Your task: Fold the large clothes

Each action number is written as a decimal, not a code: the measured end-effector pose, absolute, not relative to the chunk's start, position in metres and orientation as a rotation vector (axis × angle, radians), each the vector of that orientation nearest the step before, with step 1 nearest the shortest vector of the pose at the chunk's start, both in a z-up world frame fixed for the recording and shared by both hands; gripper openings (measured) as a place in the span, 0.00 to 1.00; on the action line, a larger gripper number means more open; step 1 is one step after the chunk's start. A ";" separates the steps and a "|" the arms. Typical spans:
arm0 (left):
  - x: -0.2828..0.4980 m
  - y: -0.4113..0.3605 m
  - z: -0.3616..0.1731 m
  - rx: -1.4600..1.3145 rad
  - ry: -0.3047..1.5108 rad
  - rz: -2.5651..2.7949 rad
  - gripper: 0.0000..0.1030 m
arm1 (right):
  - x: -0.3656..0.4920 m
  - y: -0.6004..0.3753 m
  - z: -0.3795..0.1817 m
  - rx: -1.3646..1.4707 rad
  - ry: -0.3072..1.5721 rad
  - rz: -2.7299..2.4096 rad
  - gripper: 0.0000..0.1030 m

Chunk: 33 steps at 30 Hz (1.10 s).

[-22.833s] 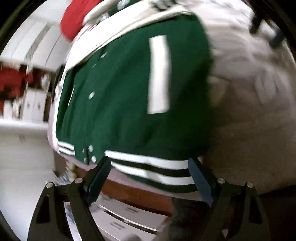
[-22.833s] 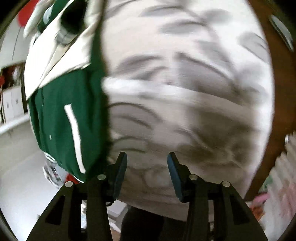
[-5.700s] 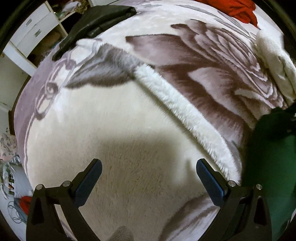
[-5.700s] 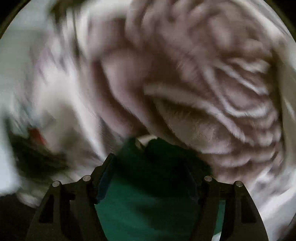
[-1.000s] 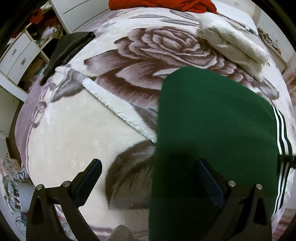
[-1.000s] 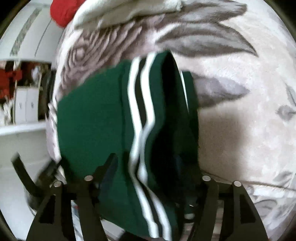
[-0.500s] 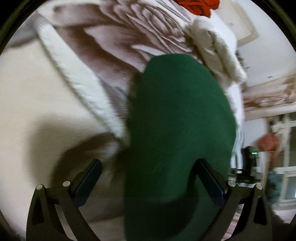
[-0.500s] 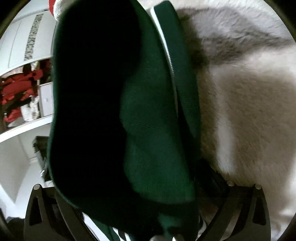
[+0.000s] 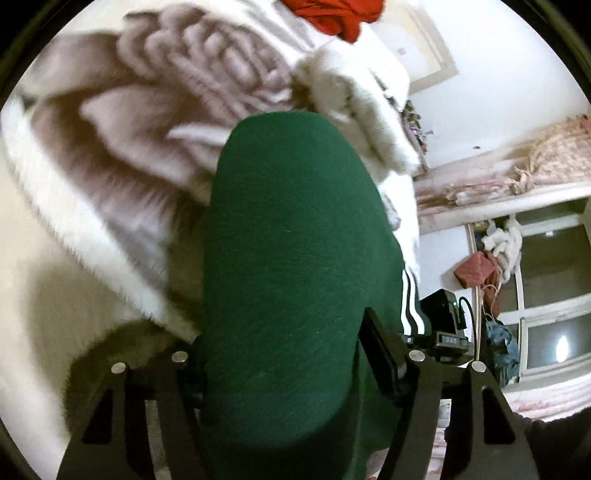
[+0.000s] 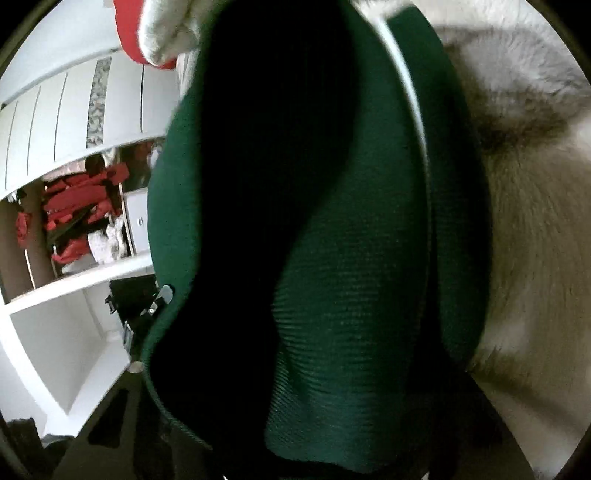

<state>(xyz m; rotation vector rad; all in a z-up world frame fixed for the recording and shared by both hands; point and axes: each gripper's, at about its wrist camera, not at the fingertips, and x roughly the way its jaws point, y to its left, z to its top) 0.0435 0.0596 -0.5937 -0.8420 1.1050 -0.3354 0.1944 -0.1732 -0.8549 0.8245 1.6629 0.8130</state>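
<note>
Green jacket (image 9: 295,258) fills both closing hand-held grippers — left (image 9: 288,354), right (image 10: 295,424).

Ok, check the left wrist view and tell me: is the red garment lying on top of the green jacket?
No, the red garment lies far up the floral blanket, apart from the green jacket.

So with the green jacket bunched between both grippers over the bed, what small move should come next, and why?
Probably finish the closing. The left gripper is closing with the folded green jacket bulging between its fingers, above the floral blanket. The right gripper is also closing, but cloth hides its fingers. A firm pinch on both sides should come before lifting or moving the bundle.
</note>
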 end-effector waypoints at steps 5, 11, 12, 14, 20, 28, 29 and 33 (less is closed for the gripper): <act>0.072 0.048 -0.560 -0.771 1.098 -0.391 0.61 | 0.193 -0.184 -0.815 0.897 1.588 0.805 0.36; 0.115 0.045 -0.532 -0.693 1.104 -0.449 0.61 | 0.227 -0.200 -0.734 0.810 1.481 0.864 0.34; 0.126 0.043 -0.537 -0.676 1.119 -0.450 0.61 | 0.235 -0.201 -0.728 0.785 1.481 0.863 0.33; 0.139 0.049 -0.562 -0.645 1.181 -0.437 0.60 | 0.261 -0.214 -0.733 0.685 1.552 0.791 0.42; 0.143 0.070 -0.652 -0.726 1.328 -0.413 0.74 | 0.273 -0.249 -0.826 0.588 1.724 0.576 0.79; 0.147 0.064 -0.685 -0.919 1.291 -0.516 0.82 | 0.261 -0.274 -0.880 0.853 1.697 0.796 0.95; 0.149 0.063 -0.684 -0.923 1.288 -0.526 0.82 | 0.263 -0.271 -0.882 0.889 1.693 0.827 0.95; 0.155 0.058 -0.680 -0.917 1.287 -0.542 0.82 | 0.265 -0.228 -0.882 0.909 1.709 0.920 0.81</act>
